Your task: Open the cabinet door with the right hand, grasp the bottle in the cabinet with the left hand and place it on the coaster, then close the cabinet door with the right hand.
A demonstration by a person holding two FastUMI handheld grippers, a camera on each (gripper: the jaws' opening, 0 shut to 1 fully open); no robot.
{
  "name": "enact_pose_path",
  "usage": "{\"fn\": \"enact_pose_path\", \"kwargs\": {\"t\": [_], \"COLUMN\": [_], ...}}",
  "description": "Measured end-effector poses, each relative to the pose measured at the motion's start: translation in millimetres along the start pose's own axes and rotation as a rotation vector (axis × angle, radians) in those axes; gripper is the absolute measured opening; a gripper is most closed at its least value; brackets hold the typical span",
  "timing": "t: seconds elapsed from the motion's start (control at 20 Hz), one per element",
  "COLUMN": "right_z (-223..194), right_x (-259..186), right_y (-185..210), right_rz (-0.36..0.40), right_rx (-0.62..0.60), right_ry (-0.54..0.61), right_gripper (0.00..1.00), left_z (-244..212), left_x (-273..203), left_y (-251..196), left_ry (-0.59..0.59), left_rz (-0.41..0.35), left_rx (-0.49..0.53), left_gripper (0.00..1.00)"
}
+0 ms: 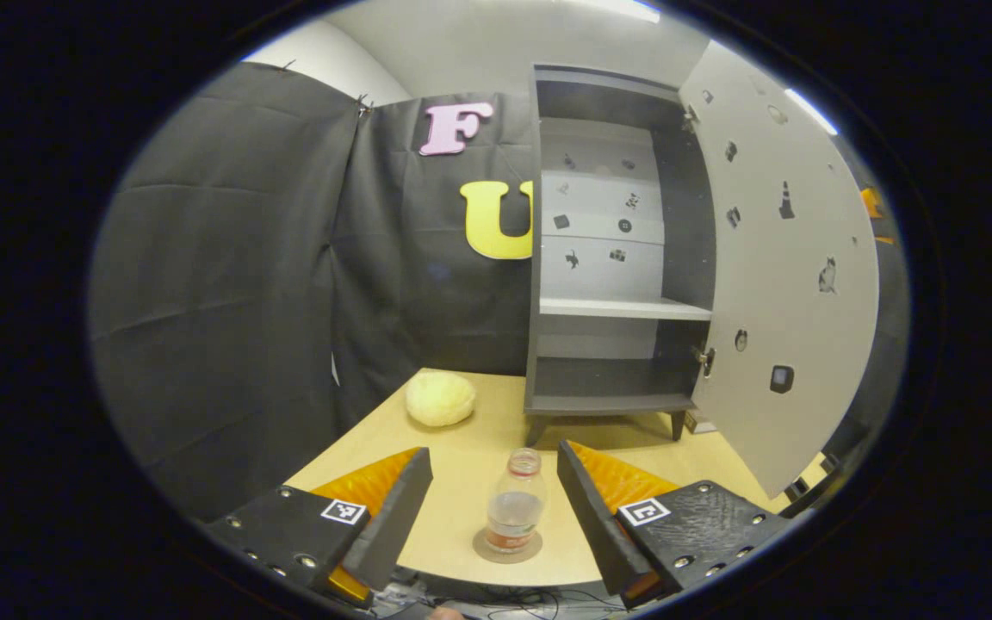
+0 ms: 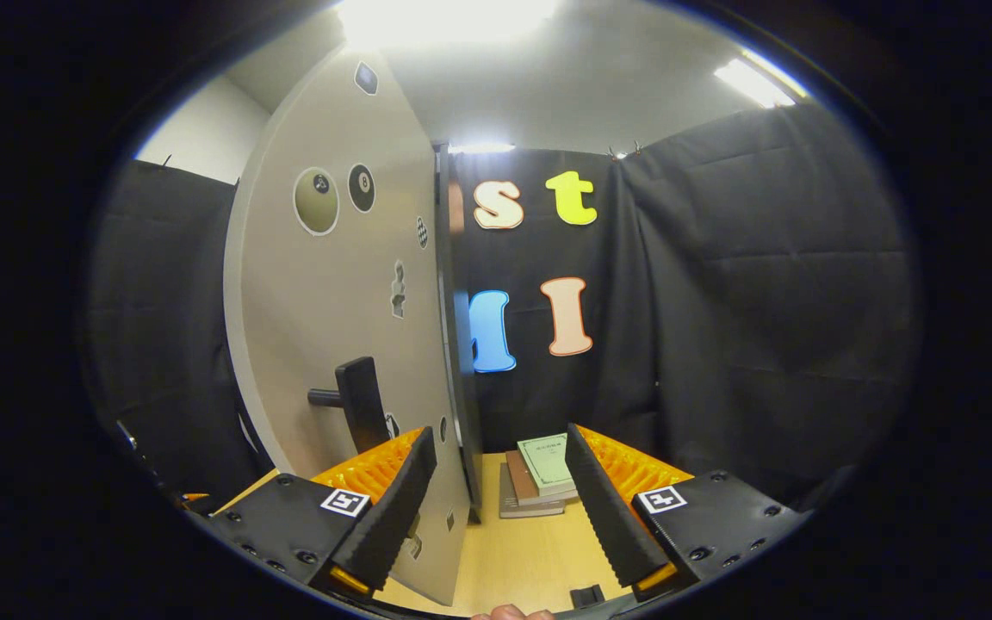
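Left gripper view: bottle [image 1: 514, 511] upright on coaster [image 1: 486, 551] between spread, untouching left gripper [image 1: 496, 508]; right gripper [image 2: 496, 508] likewise agape beside door edge [image 2: 453, 344].

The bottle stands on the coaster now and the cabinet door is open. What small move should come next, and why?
Probably the right claw should move toward the door handle. The bottle already stands upright on the coaster, and the left claw is open around it. The cabinet door stands wide open, so closing it is what remains.
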State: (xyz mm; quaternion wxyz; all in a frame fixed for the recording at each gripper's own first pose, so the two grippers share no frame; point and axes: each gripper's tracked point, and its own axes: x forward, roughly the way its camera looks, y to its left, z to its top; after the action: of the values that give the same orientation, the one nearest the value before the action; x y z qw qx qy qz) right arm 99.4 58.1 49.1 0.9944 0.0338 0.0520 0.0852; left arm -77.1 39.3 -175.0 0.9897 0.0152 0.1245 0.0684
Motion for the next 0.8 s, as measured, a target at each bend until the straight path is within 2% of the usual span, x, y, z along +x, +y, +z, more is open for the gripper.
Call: {"fn": "enact_pose_path", "kwargs": {"t": [0.1,0.15,0.3,0.55,0.8], "right_z": [-4.5,-6.3,-8.5,-7.0,-12.5], "right_x": [2.0,3.0,8.9,29.3,46.2], "right_y": [23.2,35.6,70.9,116.0,170.0], "right_rz": [0.02,0.029,0.055,0.042,0.113], "right_rx": [0.038,0.054,0.058,0.043,0.062], "right_ry": [0.007,0.009,0.009,-0.01,0.01], "right_gripper": [0.97,0.97,0.97,0.97,0.98], "left_z": [1.5,3.6,11.8,35.6,52.7], "left_x": [-0.7,0.3,3.6,9.7,7.9], "left_y": [9.3,12.6,24.9,45.7,71.2], "left_ry": [0.0,-0.002,-0.012,-0.042,-0.033], "left_rz": [-0.009,-0.016,-0.036,-0.055,-0.053], "left_rx": [-0.002,-0.001,0.005,0.029,-0.005], "left_gripper": [0.92,0.88,0.88,0.89,0.9]}}
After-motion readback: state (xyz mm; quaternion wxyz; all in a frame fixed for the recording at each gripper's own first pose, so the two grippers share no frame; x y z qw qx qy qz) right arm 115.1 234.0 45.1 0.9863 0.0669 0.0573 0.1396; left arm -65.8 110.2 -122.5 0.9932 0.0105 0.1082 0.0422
